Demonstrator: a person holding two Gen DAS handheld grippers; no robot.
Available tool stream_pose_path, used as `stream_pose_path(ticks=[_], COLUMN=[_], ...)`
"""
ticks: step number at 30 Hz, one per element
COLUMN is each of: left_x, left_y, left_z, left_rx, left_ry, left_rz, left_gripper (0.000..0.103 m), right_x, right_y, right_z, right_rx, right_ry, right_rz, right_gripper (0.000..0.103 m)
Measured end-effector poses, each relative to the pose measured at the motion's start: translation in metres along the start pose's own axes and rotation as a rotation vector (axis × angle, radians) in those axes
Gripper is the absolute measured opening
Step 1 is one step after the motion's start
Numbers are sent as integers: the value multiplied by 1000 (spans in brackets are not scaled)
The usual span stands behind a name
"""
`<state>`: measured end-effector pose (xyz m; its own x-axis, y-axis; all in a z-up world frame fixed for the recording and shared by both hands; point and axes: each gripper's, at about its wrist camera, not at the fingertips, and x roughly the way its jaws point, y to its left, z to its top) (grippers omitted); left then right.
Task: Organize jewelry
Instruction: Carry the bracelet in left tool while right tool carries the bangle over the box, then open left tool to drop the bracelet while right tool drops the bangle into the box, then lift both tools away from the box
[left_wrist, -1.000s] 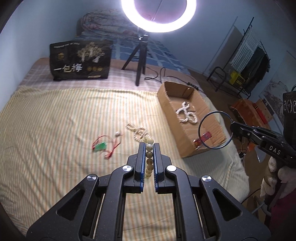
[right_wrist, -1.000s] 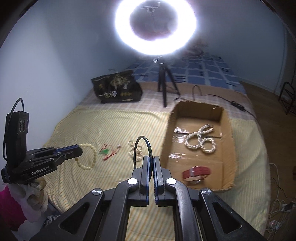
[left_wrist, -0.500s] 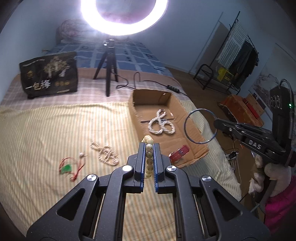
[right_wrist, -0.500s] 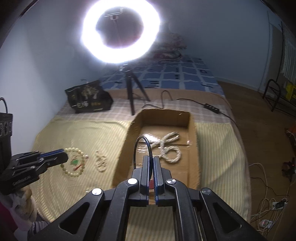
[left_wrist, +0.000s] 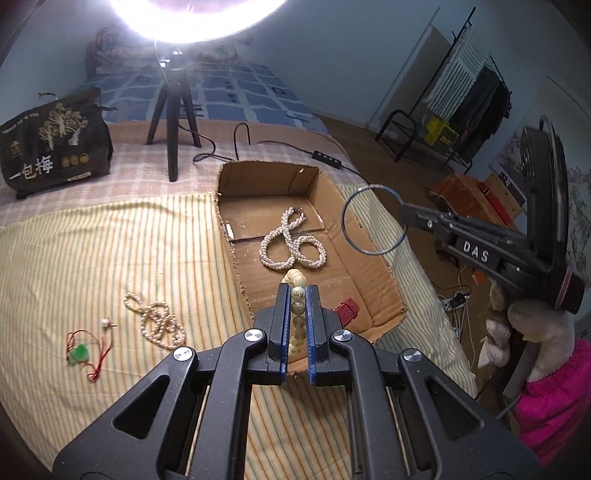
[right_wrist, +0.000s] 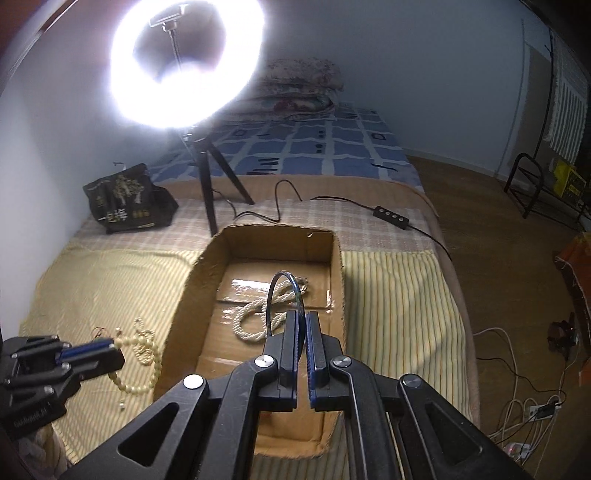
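Jewelry is spread across a striped yellow bedcover (left_wrist: 110, 251) and inside a shallow cardboard box (left_wrist: 373, 295) that lies on the bed. A bracelet of cream beads (left_wrist: 297, 314) is pinched between the closed fingers of the left gripper (left_wrist: 298, 295), which is held above the box's near left wall. A thin dark bangle (left_wrist: 373, 219) is clamped by its rim in the closed fingers of the right gripper (right_wrist: 302, 325); in the right wrist view the ring is seen edge-on above the box floor, while in the left wrist view it is seen at the box's right edge. A thick twisted pearl necklace (left_wrist: 291, 243) is coiled on the floor of the box, and a red band (left_wrist: 345, 308) lies near the box's front wall. On the cover to the left of the box a slim pearl strand (left_wrist: 157, 319) is heaped, and further left a red cord with a green pendant (left_wrist: 83, 350) and a small pearl piece (left_wrist: 107, 324) are found. Behind the box a ring light (right_wrist: 184, 62) on a tripod and a dark printed bag (left_wrist: 51, 142) are seen. A gloved hand (left_wrist: 532, 325) with a pink sleeve is visible under the right gripper.
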<state>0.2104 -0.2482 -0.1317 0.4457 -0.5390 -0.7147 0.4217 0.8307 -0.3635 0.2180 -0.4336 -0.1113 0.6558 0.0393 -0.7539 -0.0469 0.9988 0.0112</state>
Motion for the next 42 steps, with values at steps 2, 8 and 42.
stream_pose_path(ticks=[2, 8, 42], left_x=[8, 23, -6], left_y=[-1, -6, -22], left_z=[0, 0, -8], left_rx=[3, 16, 121], left_ry=[8, 22, -57], left_rz=[2, 6, 69], left_gripper=[5, 5, 67], right_x=[5, 23, 10], right_y=[-1, -9, 18], right_z=[2, 10, 18], right_rx=[-4, -8, -30], right_ry=[1, 9, -54], right_rz=[-12, -49, -71], right_gripper=[1, 1, 103])
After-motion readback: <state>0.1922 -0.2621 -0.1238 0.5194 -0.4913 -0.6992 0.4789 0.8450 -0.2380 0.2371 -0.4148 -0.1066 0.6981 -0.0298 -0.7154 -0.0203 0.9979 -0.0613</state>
